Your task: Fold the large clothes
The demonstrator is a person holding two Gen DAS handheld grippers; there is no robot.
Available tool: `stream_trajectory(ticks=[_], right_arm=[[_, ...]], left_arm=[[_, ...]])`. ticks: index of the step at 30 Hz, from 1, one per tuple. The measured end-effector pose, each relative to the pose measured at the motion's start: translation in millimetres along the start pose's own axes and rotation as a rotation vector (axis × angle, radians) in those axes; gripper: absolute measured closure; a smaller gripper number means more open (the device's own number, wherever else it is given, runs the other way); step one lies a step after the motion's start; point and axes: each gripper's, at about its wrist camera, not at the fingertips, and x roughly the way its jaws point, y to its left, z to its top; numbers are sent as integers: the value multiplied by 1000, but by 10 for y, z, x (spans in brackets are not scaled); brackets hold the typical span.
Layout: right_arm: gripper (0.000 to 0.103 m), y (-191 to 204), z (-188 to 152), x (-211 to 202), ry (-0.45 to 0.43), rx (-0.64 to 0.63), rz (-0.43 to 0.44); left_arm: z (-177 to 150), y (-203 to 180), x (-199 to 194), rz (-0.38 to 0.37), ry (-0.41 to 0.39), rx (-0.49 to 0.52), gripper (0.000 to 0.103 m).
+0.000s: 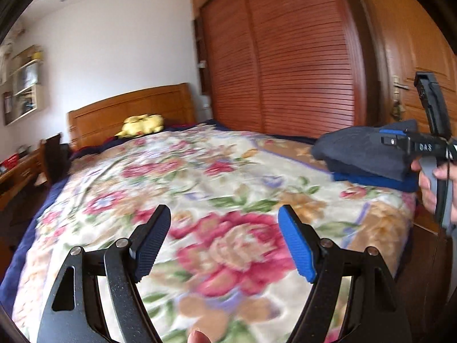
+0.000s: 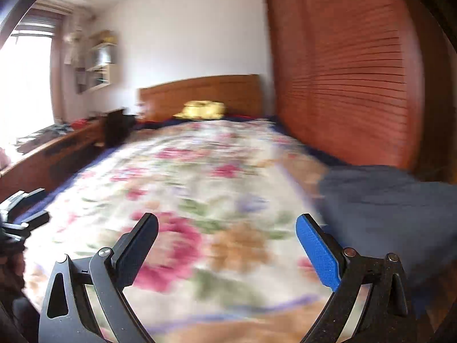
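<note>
A stack of folded clothes lies at the bed's right edge: a dark grey-blue garment [image 1: 362, 154] [image 2: 385, 200] on top of a bright blue one [image 1: 377, 181]. My left gripper [image 1: 224, 214] is open above the floral blanket [image 1: 200, 171], nothing between its fingers. My right gripper [image 2: 227, 220] is wide open over the same blanket [image 2: 200, 171], with the stack just to its right and nothing between its pads. In the left wrist view the right gripper [image 1: 385, 137] appears side-on in front of the stack, held by a hand [image 1: 428, 183]. Both views are blurred by motion.
A wooden headboard [image 1: 134, 108] and a yellow plush item [image 1: 142, 124] sit at the bed's far end. A louvred wardrobe [image 1: 285, 57] and a door [image 1: 414, 43] stand along the right. A desk [image 2: 51, 148] and wall shelves [image 2: 100, 60] line the left, by a bright window [image 2: 25, 85].
</note>
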Motion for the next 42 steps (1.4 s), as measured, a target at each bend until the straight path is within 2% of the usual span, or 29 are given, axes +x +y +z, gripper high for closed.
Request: stream_trajectory(ticks=[2,8,13,18,19,24,27,34,42], right_arm=[[5,361,-37,126,-16,6,77],[5,1099,-143,412,-60,4,166],[5,1481,-232,618,-85,-35,159],[5,1831,-517,835,-97,-88,120],[5,1795,-562,932,-94,-95,119],[5,2034,-788,1124,-68,-134,117],[6,2033,-779,1143,-62,-140,118],[6,2000,-759,1245,-71,-127,124],[6,2016,-891,1437,-66,-115,120]], left_arm=[[-97,206,-69,42,5,-27,25],[-394,744,-175,190,4,-76,25],[-647,1117,-164,280,4,-121,25],[-872,1322,-137,343,-3,-157,25],[-917,1348,-123,355,-4,-162,25],[-1157,1475,-43,374,1,-215,25],[-1229,1505,28,375,16,-216,25],[-1276,1483,78,366,18,-211,25],[-1316,1477,87,362,21,-219,25]])
